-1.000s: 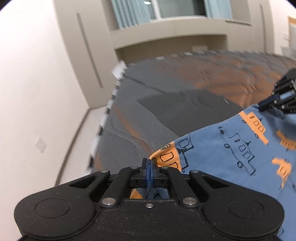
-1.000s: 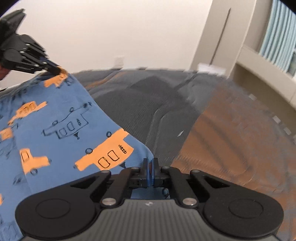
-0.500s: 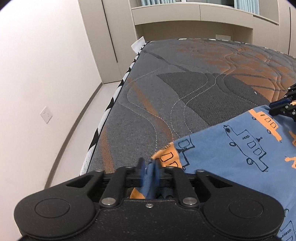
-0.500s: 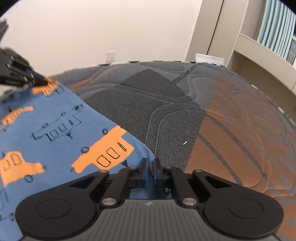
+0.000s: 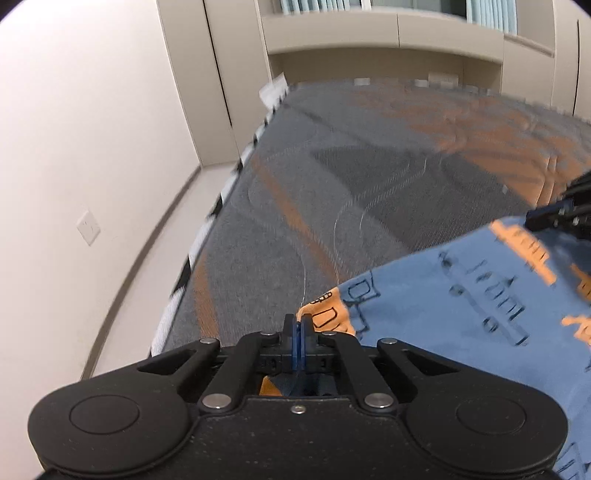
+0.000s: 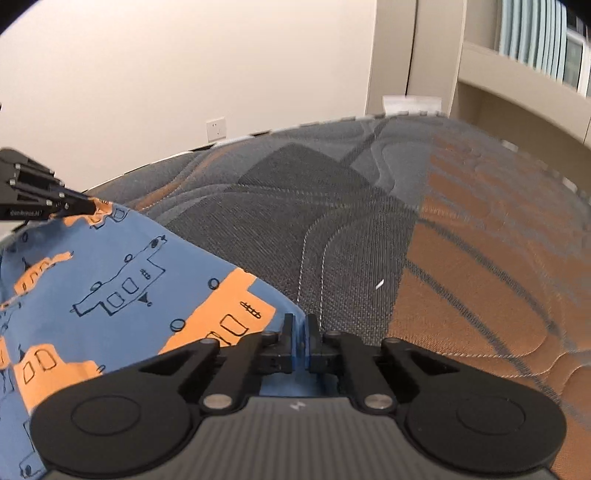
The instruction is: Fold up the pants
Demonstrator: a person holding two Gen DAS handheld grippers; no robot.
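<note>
**A bare room around a quilted mattress**

A grey and orange quilted mattress filled the room's middle, a white tag at its far corner. Plain cream walls carried a white socket. Beige built-in cabinets stood beyond, under a window with pale blue blinds. The floor was pale.

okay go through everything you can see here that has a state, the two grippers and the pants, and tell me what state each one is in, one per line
Left gripper: shut on a corner of the pants.
Right gripper: shut on the other corner of the same edge.
Blue cotton pants with orange and outlined vehicle print: edge stretched between both grippers, the rest spread over the mattress.
Grey and orange quilted mattress: bare beyond the pants.
</note>
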